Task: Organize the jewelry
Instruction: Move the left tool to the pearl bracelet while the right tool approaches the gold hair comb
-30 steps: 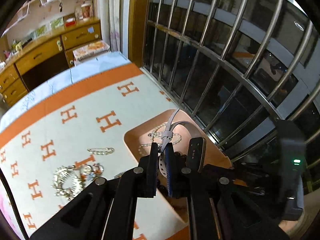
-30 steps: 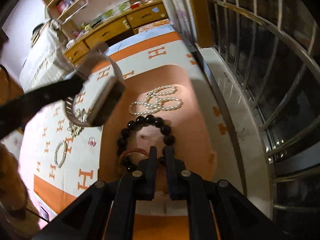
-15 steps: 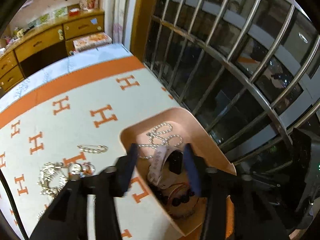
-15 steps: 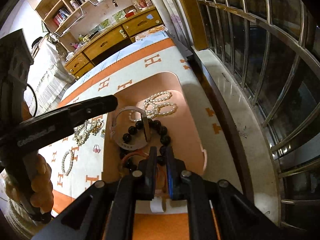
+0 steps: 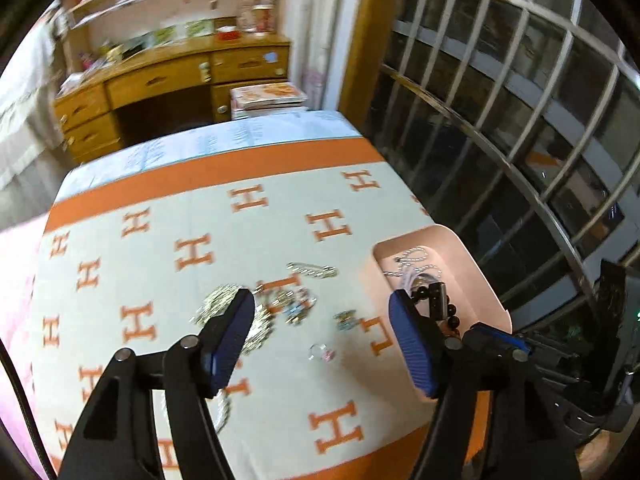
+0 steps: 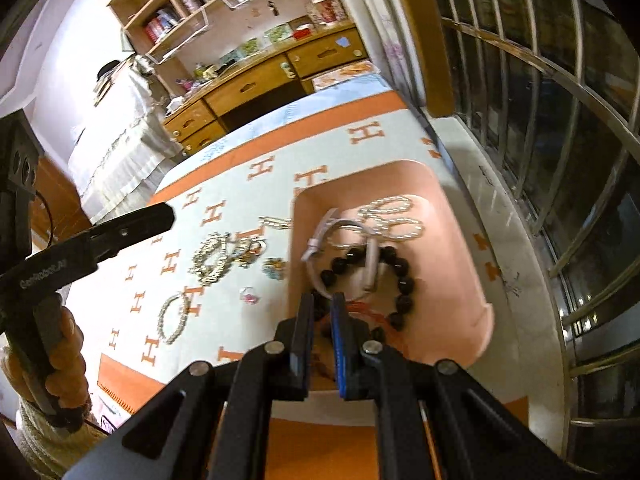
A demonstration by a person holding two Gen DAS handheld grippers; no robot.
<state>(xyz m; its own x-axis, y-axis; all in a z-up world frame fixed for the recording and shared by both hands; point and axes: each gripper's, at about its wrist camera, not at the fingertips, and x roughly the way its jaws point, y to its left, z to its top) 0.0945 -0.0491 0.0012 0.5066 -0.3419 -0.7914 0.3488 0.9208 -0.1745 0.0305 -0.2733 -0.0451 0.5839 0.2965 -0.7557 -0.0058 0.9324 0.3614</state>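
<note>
Over the blanket's middle, left gripper [image 5: 322, 336] opening, empty — watch [image 6: 340, 248] dropped into tray [image 6: 460, 280]; right gripper [image 6: 322, 340] stays pinched narrow, empty — more pieces wait.

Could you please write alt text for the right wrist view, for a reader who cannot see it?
The shut right gripper points down at a pink tray holding a watch, a pearl necklace and a black bead bracelet. More jewelry lies loose on the orange-lettered cloth to the left, under the empty left gripper.
</note>
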